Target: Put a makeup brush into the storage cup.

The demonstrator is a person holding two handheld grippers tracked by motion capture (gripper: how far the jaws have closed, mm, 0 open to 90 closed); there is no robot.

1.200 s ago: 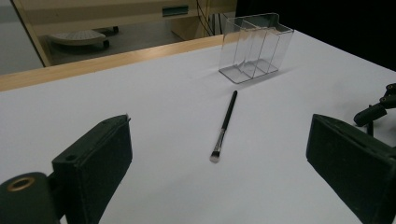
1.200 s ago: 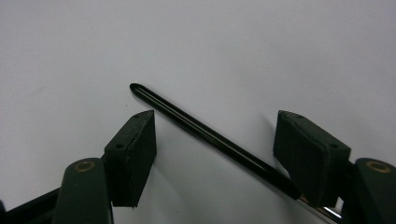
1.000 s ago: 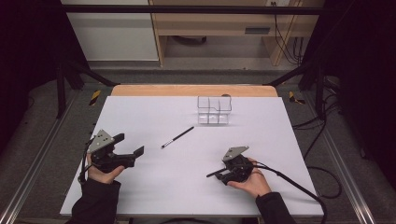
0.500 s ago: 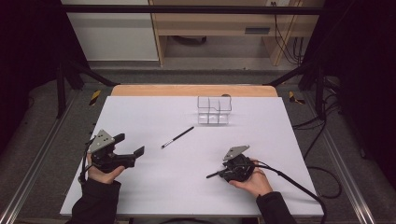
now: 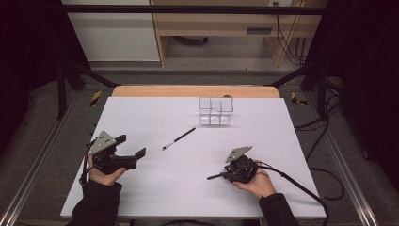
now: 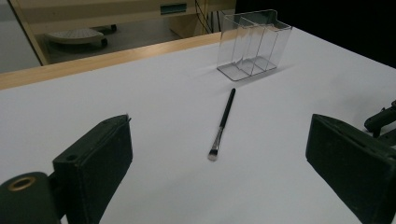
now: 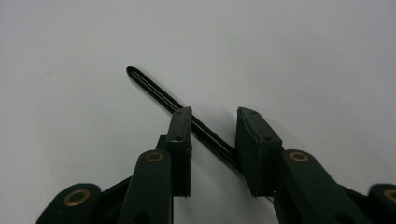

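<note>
My right gripper rests low on the white table at the front right. A thin black pin-like stick lies slantwise between its jaws, one end poking out past them. The jaws have just been closing, and a gap still shows between the pads. My left gripper is at the front left, open wide and empty, aimed at a black-handled makeup brush lying mid-table. A clear plastic organizer with several compartments stands upright beyond the brush.
The table's wooden far edge runs behind the organizer. A cable trails from my right gripper off the table's right side. Part of the right gripper shows at the edge of the left gripper view.
</note>
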